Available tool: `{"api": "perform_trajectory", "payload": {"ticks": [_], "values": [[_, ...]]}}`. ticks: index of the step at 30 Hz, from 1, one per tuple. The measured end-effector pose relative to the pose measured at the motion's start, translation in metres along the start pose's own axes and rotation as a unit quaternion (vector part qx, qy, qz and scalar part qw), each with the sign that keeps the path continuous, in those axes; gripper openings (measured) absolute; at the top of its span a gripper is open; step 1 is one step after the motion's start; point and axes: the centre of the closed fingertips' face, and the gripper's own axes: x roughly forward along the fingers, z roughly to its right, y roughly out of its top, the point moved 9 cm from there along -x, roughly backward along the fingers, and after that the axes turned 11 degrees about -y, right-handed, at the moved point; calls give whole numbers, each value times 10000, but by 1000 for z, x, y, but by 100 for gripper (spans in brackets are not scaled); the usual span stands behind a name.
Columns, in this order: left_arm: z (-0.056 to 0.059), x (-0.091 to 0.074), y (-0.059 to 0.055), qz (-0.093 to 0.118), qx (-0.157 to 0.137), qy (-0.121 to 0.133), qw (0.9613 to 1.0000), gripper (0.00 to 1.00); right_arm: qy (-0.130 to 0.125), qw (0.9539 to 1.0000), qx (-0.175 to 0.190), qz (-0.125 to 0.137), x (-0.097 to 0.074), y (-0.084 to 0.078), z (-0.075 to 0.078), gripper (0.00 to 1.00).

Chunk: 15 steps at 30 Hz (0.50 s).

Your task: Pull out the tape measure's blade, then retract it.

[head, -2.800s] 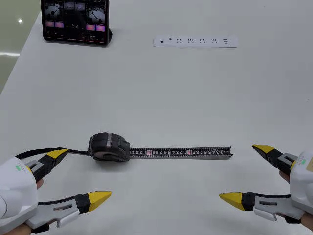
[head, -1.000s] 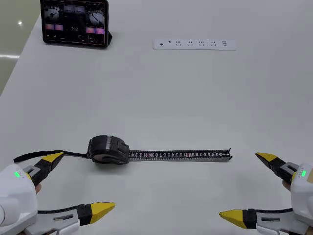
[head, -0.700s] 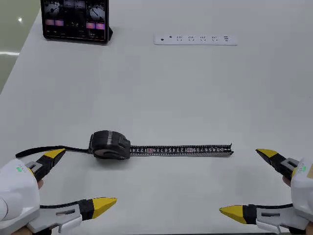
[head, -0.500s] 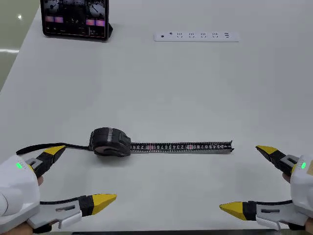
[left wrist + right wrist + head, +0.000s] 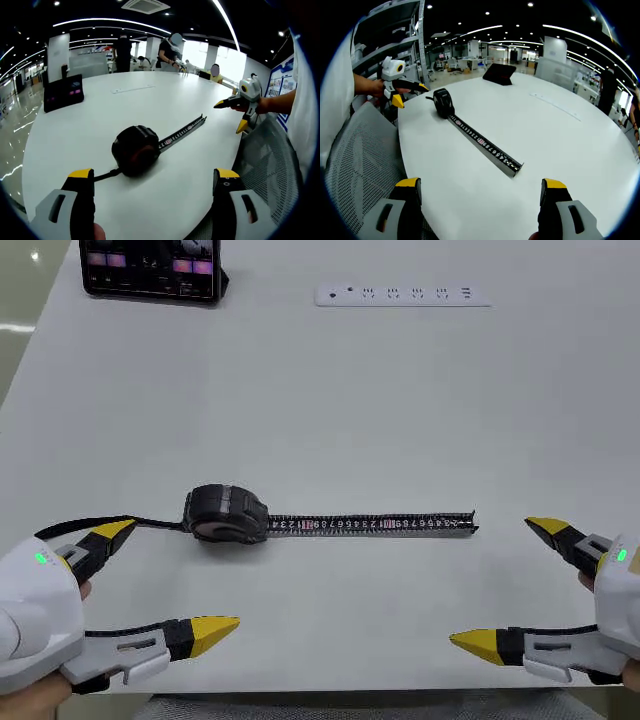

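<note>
The tape measure [image 5: 225, 514] lay on the table [image 5: 330, 400], its blade [image 5: 370, 524] drawn out to the right, probably held by its lock. Both empty and spread wide, the left gripper [image 5: 178, 577] hung near the tape measure's case and the right gripper [image 5: 497, 583] beyond the blade's tip, likely poised for retracting.

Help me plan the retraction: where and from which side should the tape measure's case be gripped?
Probably the black case itself, across its near and far faces. Bring the open left gripper in from the strap end: the blade exits rightward, so its path is left free.
</note>
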Motion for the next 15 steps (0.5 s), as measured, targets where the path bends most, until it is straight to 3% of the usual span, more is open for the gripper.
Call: {"api": "perform_trajectory", "payload": {"ticks": [15], "values": [[-1, 0, -1, -6, -18, 14, 10000, 96, -32, 10000, 30, -4, -1, -2, 0, 99]]}}
